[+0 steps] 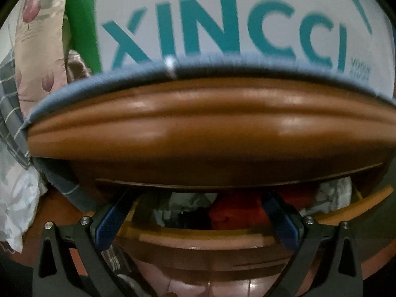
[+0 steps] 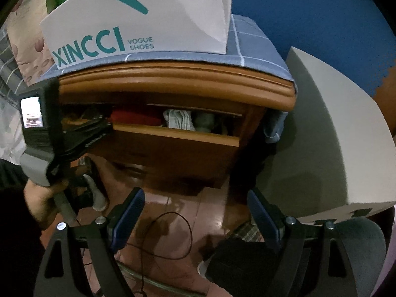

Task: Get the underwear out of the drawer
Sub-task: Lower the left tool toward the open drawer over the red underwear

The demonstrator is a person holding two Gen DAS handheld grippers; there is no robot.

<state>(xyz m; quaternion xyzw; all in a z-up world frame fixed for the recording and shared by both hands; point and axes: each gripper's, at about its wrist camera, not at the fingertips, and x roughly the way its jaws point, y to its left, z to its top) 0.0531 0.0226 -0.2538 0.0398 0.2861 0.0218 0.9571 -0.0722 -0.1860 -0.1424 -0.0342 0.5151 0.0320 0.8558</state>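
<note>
The wooden drawer (image 2: 173,146) of a brown nightstand stands partly pulled out. Folded clothes lie inside: a red piece (image 2: 135,118), a white striped piece (image 2: 179,120) and a grey piece (image 2: 204,122). In the left wrist view the red piece (image 1: 235,211) and white cloth (image 1: 334,195) show in the drawer opening. My left gripper (image 1: 198,205) is open, its fingertips at the drawer's left front, reaching into the opening; it also shows in the right wrist view (image 2: 99,126). My right gripper (image 2: 195,210) is open and empty, held back over the floor below the drawer.
A white XINCCI shoe box (image 2: 138,24) stands on a blue checked cloth (image 2: 250,49) on the nightstand top. A grey-white box (image 2: 329,133) stands to the right. Bedding (image 1: 29,74) lies to the left. A thin cable (image 2: 173,235) lies on the reddish tiled floor.
</note>
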